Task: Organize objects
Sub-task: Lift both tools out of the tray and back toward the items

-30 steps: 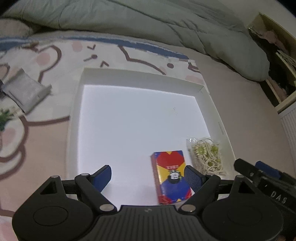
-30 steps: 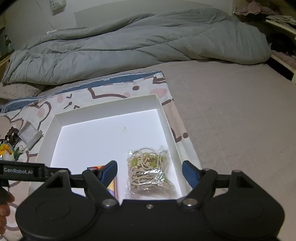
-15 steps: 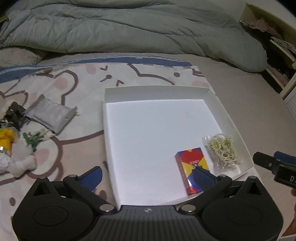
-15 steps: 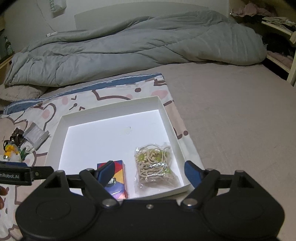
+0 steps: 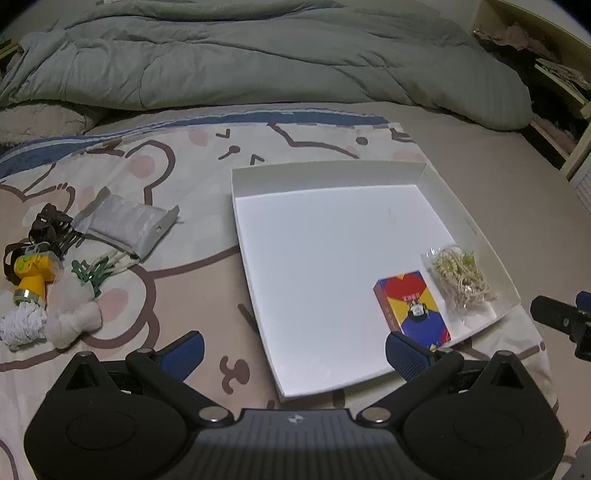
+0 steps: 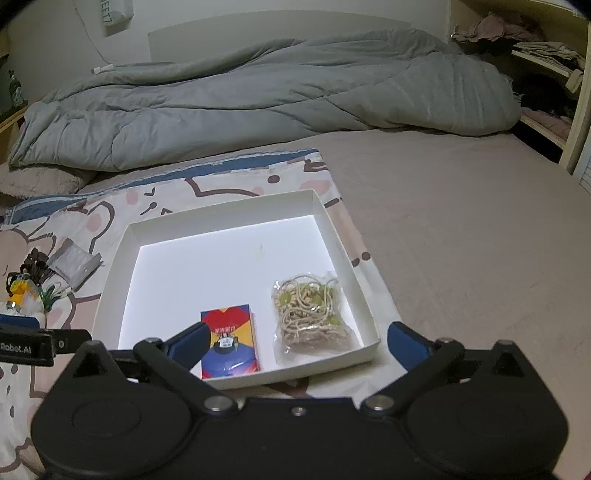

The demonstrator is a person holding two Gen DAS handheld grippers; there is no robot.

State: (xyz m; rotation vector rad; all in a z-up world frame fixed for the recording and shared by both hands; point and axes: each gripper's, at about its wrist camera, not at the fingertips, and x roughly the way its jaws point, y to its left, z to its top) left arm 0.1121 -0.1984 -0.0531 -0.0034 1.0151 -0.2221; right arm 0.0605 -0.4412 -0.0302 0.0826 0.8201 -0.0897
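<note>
With the card box (image 5: pixel 412 308) and string bag (image 5: pixel 460 284) already in the white tray (image 5: pixel 325 173), both empty claws gape, the right claw (image 6: pixel 295 345) opening, so the left claw (image 5: pixel 293 352) should reach gently for the grey pouch (image 5: pixel 125 225) on the bed.

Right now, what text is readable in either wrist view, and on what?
"Robot.AI": on the black body of the left tongs, cut off at the frame edge.
Card box: printed characters on its face, too small to read.
White sign on the wall: letters sideways and blurred, not readable.
Nothing else legible.
</note>
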